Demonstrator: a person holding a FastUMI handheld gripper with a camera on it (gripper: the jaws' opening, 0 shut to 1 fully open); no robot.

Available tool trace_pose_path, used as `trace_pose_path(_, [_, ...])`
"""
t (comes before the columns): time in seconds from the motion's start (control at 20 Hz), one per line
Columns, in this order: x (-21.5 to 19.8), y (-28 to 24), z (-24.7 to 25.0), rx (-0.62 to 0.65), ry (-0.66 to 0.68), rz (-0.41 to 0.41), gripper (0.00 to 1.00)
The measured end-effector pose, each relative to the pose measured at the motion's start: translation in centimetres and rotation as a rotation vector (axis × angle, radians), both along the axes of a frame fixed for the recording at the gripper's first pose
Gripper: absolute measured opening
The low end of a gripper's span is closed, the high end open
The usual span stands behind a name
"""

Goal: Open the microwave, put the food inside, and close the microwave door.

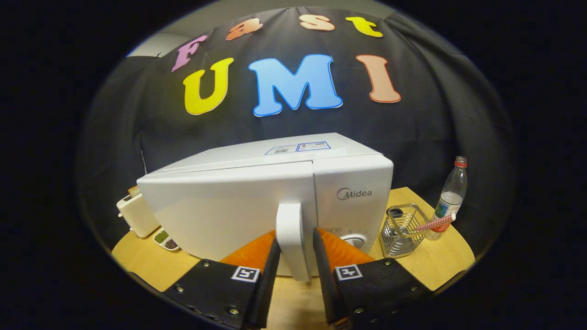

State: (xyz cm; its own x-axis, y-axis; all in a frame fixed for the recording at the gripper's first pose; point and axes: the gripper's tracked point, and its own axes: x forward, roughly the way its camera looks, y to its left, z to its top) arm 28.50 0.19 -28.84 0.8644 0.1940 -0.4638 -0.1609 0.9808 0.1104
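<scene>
A white microwave (229, 206) stands on the round wooden table (422, 270), its door facing me. The vertical white door handle (291, 238) sits between my fingers, and both fingers press against its sides, so my gripper (296, 234) is shut on it. The door looks closed or barely ajar; I cannot tell which. To the right of the handle are the control panel and a round knob (355, 239). A small white dish (165, 240) with green and brown food lies on the table by the microwave's left corner.
A cream toaster (135, 214) stands left of the microwave, behind the dish. On the right are a wire basket (403, 231) holding a red-checked stick (435, 223) and a clear plastic bottle (451, 197) with a red cap.
</scene>
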Motion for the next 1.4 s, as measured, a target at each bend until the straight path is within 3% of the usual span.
trace_pose_path(0.15, [-0.2,-0.3,-0.2,-0.082,-0.006,-0.007,0.31])
trace_pose_path(0.2, [-0.2,-0.2,-0.2,-0.092,0.004,-0.002,0.23])
trace_pose_path(0.25, [-0.5,-0.2,-0.1,-0.079,0.008,-0.006,0.23])
trace_pose_path(0.3, [-0.3,-0.2,-0.4,-0.066,0.026,-0.010,0.16])
trace_pose_path(0.45, [-0.7,-0.1,-0.2,-0.072,0.059,-0.022,0.16])
trace_pose_path(0.65, [-4.6,0.4,0.5,-0.130,0.043,0.009,0.16])
trace_pose_path(0.85, [-8.0,1.3,1.0,-0.098,0.080,-0.008,0.16])
trace_pose_path(1.05, [-11.8,3.0,1.7,-0.084,0.099,0.007,0.23])
trace_pose_path(1.4, [-17.5,6.4,2.1,-0.090,0.127,0.026,0.24])
